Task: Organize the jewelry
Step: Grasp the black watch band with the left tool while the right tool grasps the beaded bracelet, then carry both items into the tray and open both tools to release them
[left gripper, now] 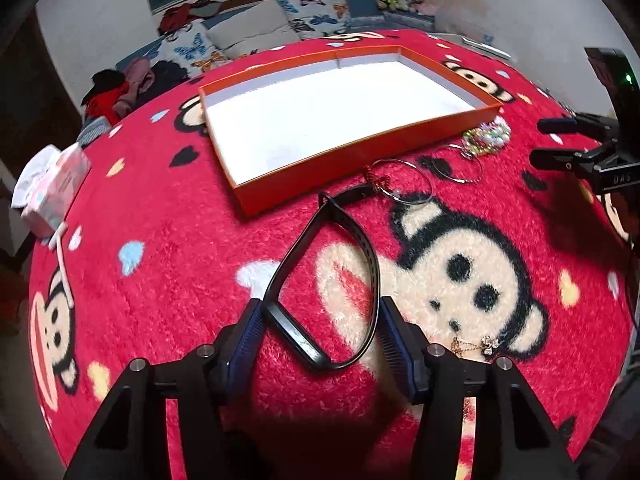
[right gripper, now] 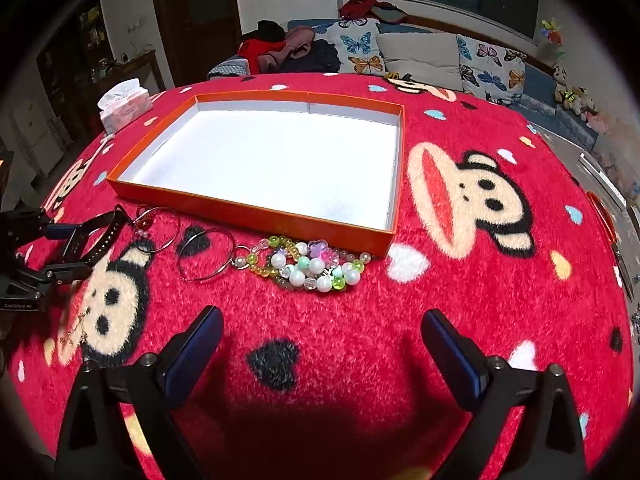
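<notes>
My left tongs (left gripper: 320, 340) point down at the red blanket (left gripper: 180, 280), and a black watch band (left gripper: 332, 280) lies looped between the two blue pads (left gripper: 248, 336). Both pads sit against the sides of the loop, so I have hold of it, with the jaws about half open. My right tongs (right gripper: 320, 344) hang wide open over the blanket with nothing between them.

Just beyond the band lie two thin silver bangles (left gripper: 412, 180), one with a small red charm, and to their right a heap of pearl and coloured bead bracelets (right gripper: 308, 264). A small gold chain with a bow (left gripper: 476, 346) rests near my left tongs' right finger. All of these lie in front of the near wall of the orange tray (right gripper: 248, 212), whose white floor holds nothing.

The only writing I can read is "DAS" on the body of my right tongs, seen from the left camera; a label on the left tongs is too blurred to read.

Only the right view shows the dark door (right gripper: 192, 20). The blanket bears cartoon monkey faces and hearts. A tissue pack (right gripper: 124, 106) sits at its far left edge, and behind it stands a sofa with butterfly cushions (right gripper: 360, 48) and a window.
</notes>
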The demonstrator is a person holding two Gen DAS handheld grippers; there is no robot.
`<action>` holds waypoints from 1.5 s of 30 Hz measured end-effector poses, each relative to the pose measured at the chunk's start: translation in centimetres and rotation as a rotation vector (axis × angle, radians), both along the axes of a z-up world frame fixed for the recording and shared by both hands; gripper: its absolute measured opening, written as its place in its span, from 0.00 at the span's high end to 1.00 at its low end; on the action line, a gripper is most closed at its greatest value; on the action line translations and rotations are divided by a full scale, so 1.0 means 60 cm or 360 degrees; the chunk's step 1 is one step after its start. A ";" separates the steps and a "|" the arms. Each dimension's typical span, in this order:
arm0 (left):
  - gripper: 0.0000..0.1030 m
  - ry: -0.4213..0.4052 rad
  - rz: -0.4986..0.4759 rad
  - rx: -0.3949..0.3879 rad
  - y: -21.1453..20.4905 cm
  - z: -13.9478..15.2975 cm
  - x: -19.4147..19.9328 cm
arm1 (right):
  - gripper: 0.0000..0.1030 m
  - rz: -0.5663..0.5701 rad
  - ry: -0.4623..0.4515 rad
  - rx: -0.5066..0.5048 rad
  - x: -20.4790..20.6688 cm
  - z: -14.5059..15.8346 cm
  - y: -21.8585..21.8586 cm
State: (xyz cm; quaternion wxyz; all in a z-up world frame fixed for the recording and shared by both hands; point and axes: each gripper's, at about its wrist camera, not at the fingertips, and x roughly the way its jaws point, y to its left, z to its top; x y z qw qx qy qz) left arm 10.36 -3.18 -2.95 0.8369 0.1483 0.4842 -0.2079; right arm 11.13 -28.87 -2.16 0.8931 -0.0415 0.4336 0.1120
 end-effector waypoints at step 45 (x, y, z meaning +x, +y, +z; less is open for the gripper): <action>0.47 0.0070 0.0170 -0.0049 0.005 0.005 0.002 | 0.89 -0.0257 0.0061 0.0588 0.026 0.005 -0.076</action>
